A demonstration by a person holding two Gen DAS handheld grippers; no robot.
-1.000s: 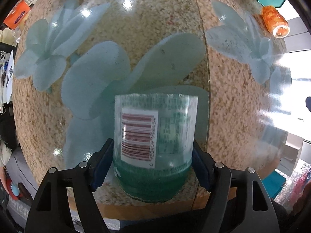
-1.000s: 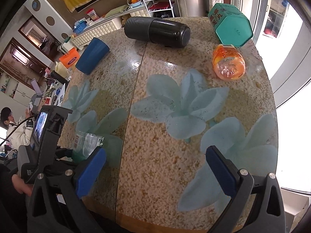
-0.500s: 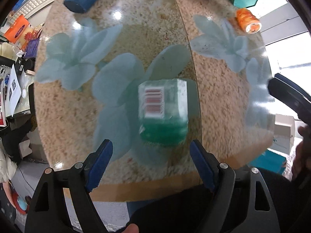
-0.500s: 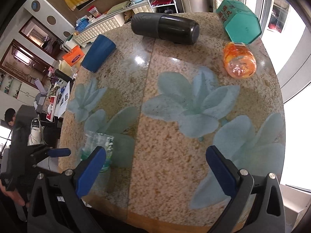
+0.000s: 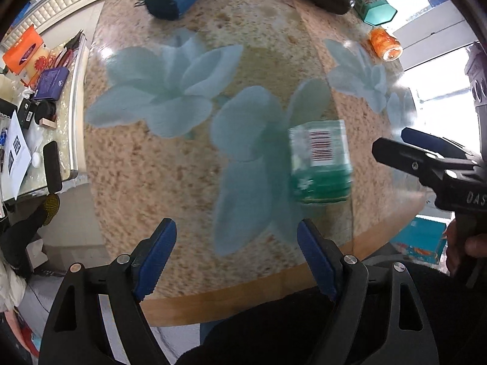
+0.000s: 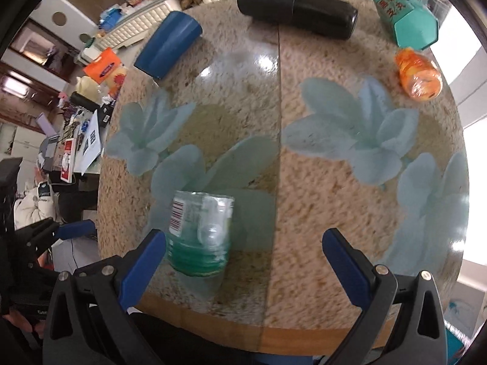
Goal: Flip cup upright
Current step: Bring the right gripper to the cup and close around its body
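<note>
A clear cup with a green base and a barcode label [image 5: 319, 164] stands upright near the table's front edge; it also shows in the right wrist view [image 6: 199, 231]. My left gripper [image 5: 237, 254] is open and empty, drawn back from the cup to its left. My right gripper [image 6: 243, 261] is open and empty, with the cup just inside its left finger [image 6: 143, 267]. The right gripper also shows at the right of the left wrist view [image 5: 426, 155].
A blue cup [image 6: 169, 48] lies on its side at the back left. A black flask [image 6: 296, 9], a teal hexagonal box [image 6: 404, 15] and an orange bottle [image 6: 418, 74] lie at the back right. The wooden table edge [image 6: 274, 334] is close in front.
My left gripper let go of the cup, backed away and shifted left. The cup stays standing on the table. My right gripper moved left, closer to the cup.
</note>
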